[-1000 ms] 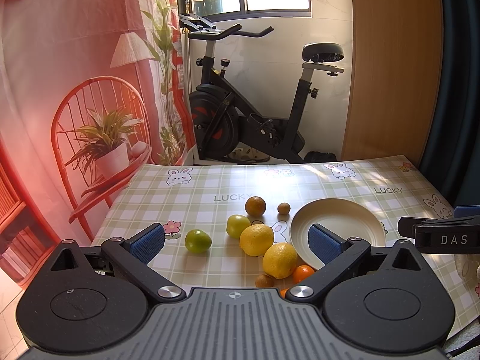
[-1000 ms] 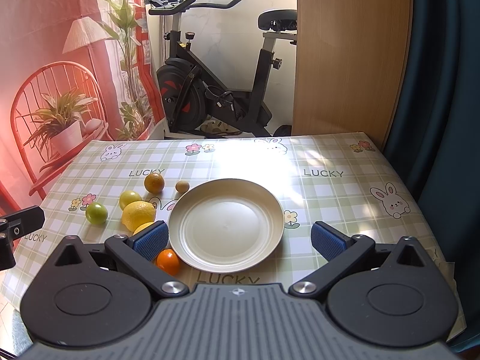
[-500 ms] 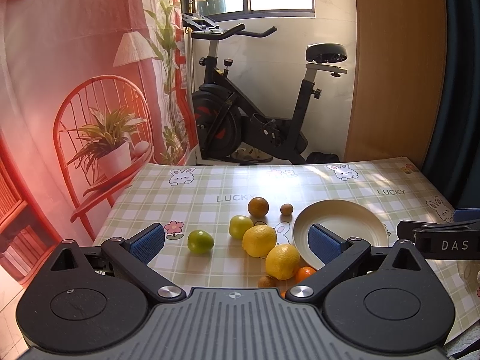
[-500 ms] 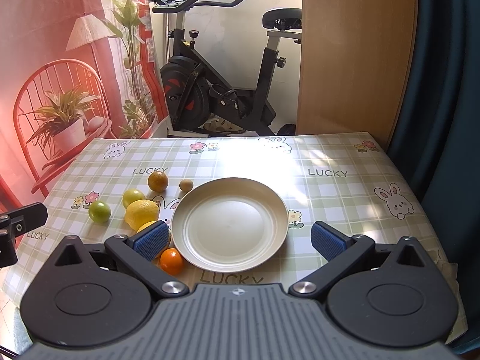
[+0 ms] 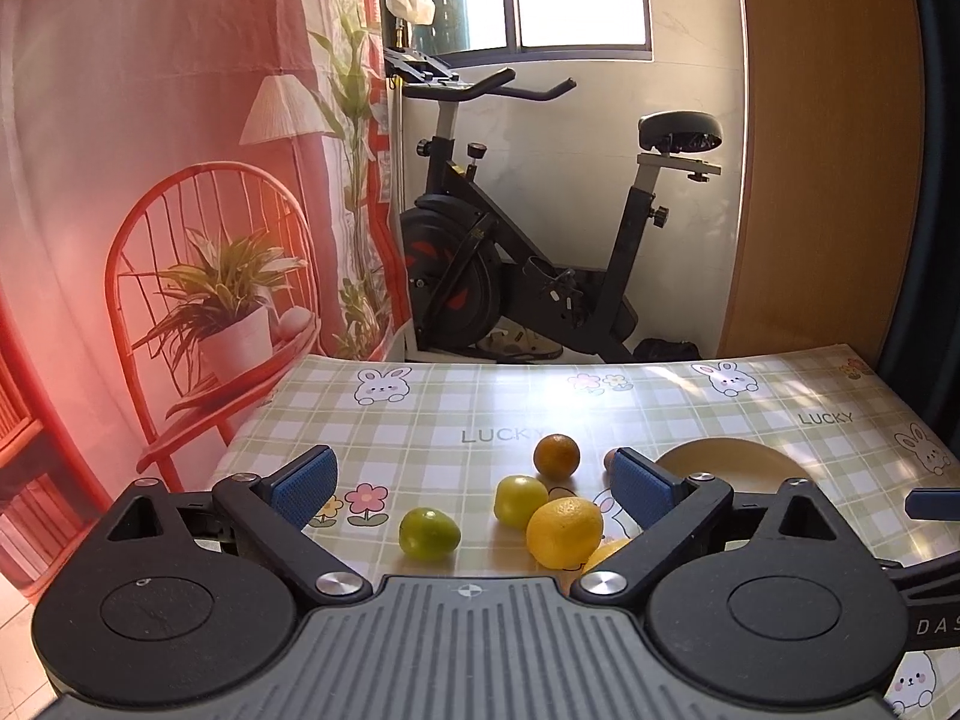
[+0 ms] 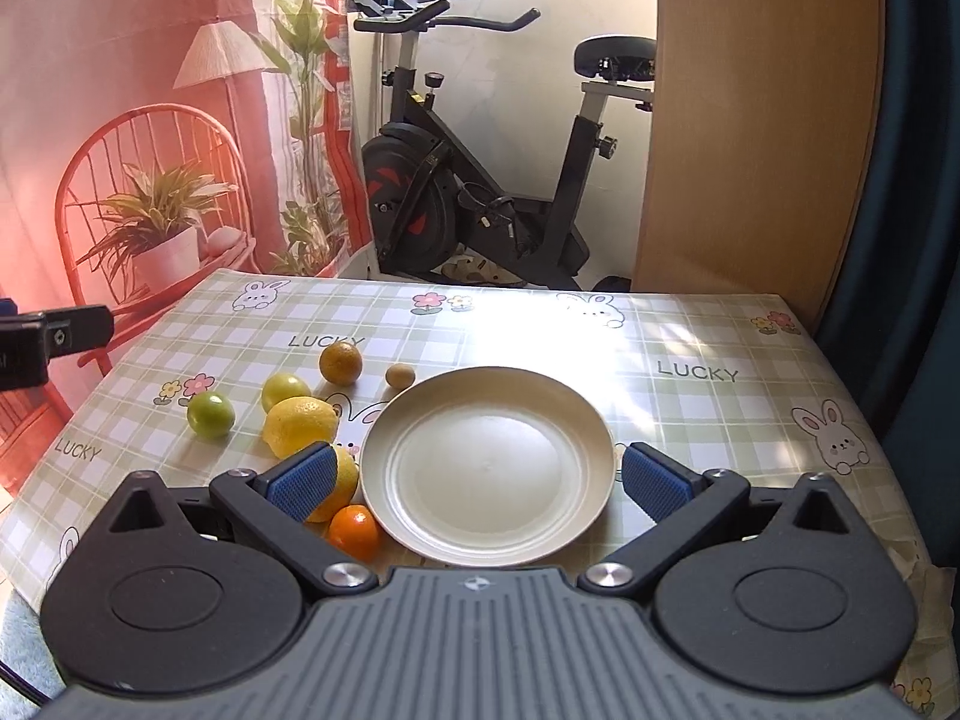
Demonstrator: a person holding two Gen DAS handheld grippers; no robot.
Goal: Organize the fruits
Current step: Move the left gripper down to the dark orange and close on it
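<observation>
A desk w/ a green-and-white checked cloth (image 6: 540,324), printed w/ bunnies and the word LUCKY, carried a round cream plate (image 6: 487,465), bare inside, near the middle.

Fruit lay in a loose cluster just left of the plate: a small green lime-like fruit (image 6: 210,414) farthest left; a yellow-green round fruit (image 6: 285,391) to its right; a large yellow lemon (image 6: 301,426) just nearer; a dull orange round fruit (image 6: 340,362) at the far side; a small brown egg-shaped fruit (image 6: 399,375) just beside the plate's far-left rim. A second yellow lemon (image 6: 345,477) and a bright orange mandarin (image 6: 354,533) sat against the plate's near-left rim, partly hidden by the right tool.

Left gripper (image 5: 474,483), black w/ blue padded fingers (image 5: 303,486), hung over the fruit cluster; its fingers had just narrowed a little but stood wide apart, holding nothing. Right gripper (image 6: 477,480) hovered over the plate, fingers (image 6: 654,483) spread to about the plate's width, also holding nothing.

Beyond the desk: a black exercise bike (image 6: 474,180), a red printed curtain (image 6: 120,120) on the left, a wooden panel (image 6: 756,120) on the right.
</observation>
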